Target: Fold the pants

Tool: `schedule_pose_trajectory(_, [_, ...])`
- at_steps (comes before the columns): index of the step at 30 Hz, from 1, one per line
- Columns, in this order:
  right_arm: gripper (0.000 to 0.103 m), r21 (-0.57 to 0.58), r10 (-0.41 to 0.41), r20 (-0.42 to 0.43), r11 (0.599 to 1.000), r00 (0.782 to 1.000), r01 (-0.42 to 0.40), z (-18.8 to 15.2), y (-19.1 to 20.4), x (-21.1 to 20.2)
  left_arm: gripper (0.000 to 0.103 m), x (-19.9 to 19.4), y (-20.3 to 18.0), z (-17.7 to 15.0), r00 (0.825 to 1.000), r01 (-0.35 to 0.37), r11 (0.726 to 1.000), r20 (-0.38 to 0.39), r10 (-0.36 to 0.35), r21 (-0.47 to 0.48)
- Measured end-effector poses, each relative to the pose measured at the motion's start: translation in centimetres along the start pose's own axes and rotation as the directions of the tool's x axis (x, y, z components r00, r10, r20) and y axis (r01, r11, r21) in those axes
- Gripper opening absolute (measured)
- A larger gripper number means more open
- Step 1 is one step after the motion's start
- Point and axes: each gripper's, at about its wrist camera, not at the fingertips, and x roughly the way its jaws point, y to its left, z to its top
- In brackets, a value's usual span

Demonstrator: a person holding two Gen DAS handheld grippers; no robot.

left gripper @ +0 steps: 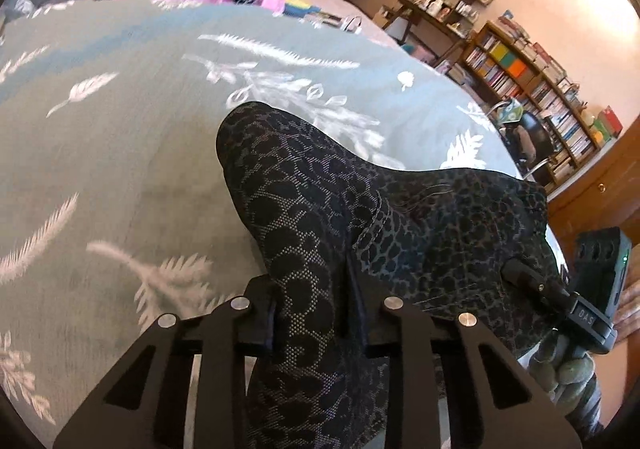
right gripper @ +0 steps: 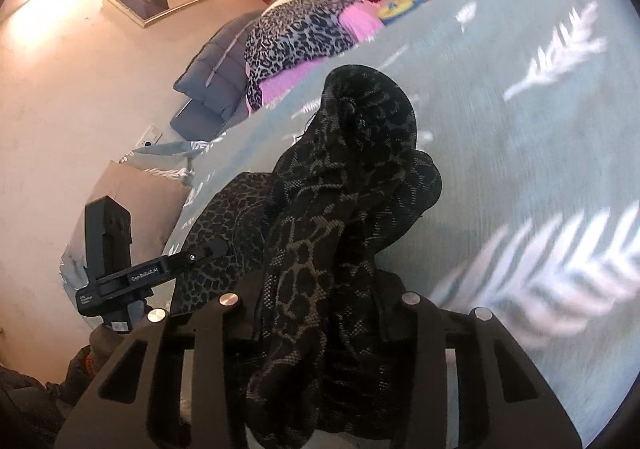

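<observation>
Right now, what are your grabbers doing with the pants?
Left gripper shut on pants. Right gripper shut on pants too. Pants bunched over bedspread. Nothing in the way.

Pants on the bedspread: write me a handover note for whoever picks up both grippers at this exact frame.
Left gripper: shut on a bunched part of the dark leopard-print pants.
Right gripper: shut on another bunch of the same pants.
Where: the pants hang between the two grippers, above the green leaf-print bedspread. A pile of other clothes sits at the far end of the bed.
Done: both grips taken.
Left: no neat fold shows yet; spread the pants flat, then fold.
</observation>
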Motion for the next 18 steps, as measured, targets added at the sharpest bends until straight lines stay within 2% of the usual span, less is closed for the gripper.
schedule_pose_trajectory(6, [0.039,-0.049,-0.007,0.058,0.999,0.998,0.009,4.9,-0.3,0.5,0.027,1.5,-1.2,4.9,0.998,0.011,1.0,0.061,-0.012,0.022])
schedule_pose_trajectory(12, [0.039,-0.078,-0.013,0.109,0.997,0.994,0.022,11.1,-1.5,3.1,0.027,3.9,-1.2,10.5,0.991,0.01,1.0,0.13,-0.012,0.019])
schedule_pose_trajectory(15, [0.038,-0.088,-0.036,0.109,0.995,0.993,0.046,13.5,-3.2,5.3,0.027,5.9,-0.4,12.4,0.991,-0.002,1.0,0.137,0.001,0.008])
schedule_pose_trajectory(18, [0.039,-0.063,-0.066,0.079,0.995,0.995,0.071,14.5,-5.8,7.4,0.028,9.0,0.5,13.1,0.995,-0.018,1.0,0.094,0.018,0.003])
